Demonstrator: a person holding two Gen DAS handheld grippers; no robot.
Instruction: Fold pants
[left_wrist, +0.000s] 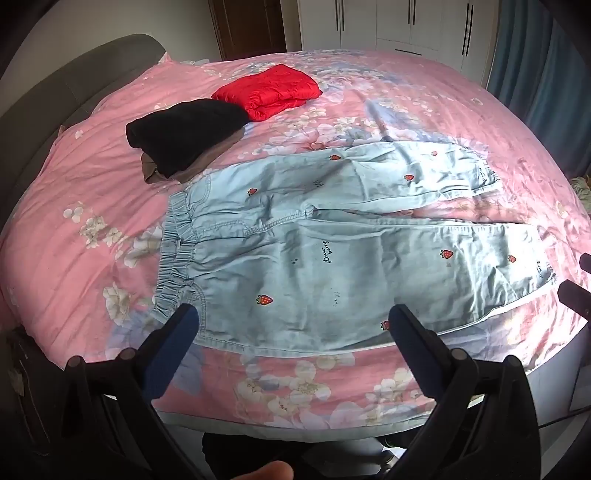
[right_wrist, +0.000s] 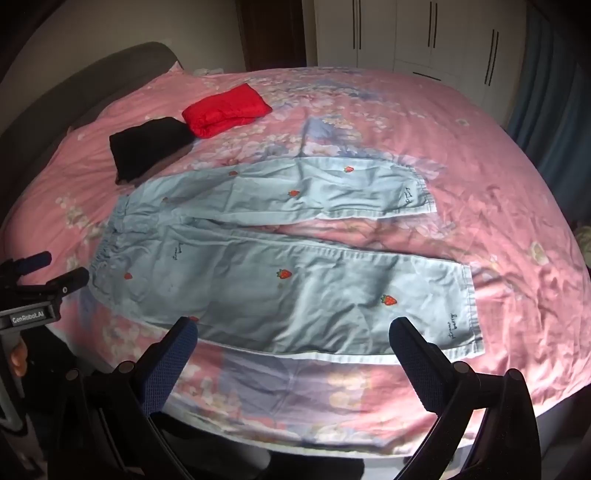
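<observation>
Pants (left_wrist: 332, 251): light blue denim with small red strawberries and short script lettering, spread flat on the pink floral bedcover (left_wrist: 92, 206), near its front edge.
Waistband (left_wrist: 177, 258): elastic and gathered, at the left end of the pants.
Legs: both run toward the right, parted by a narrow wedge of bedcover; the nearer leg (right_wrist: 332, 295) lies along the front edge of the bed, the farther leg (right_wrist: 314, 188) beyond it.
Hems: the near hem (right_wrist: 469, 314) and the far hem (right_wrist: 421, 195) lie flat, each with script beside it.
Left gripper (left_wrist: 291, 321): jaws spread wide and holding nothing, poised over the near edge of the pants at the waistband end.
Right gripper (right_wrist: 293, 332): jaws wide apart and empty, poised over the near edge of the nearer leg.
Black garment (left_wrist: 184, 133): folded, lying on a brown piece beyond the waistband.
Red garment (left_wrist: 266, 90): folded, just behind the black one, farther up the bed.
Headboard (left_wrist: 74, 74): grey, padded, at the left.
Wardrobe (left_wrist: 406, 22): white doors with dark handles, behind the bed.
</observation>
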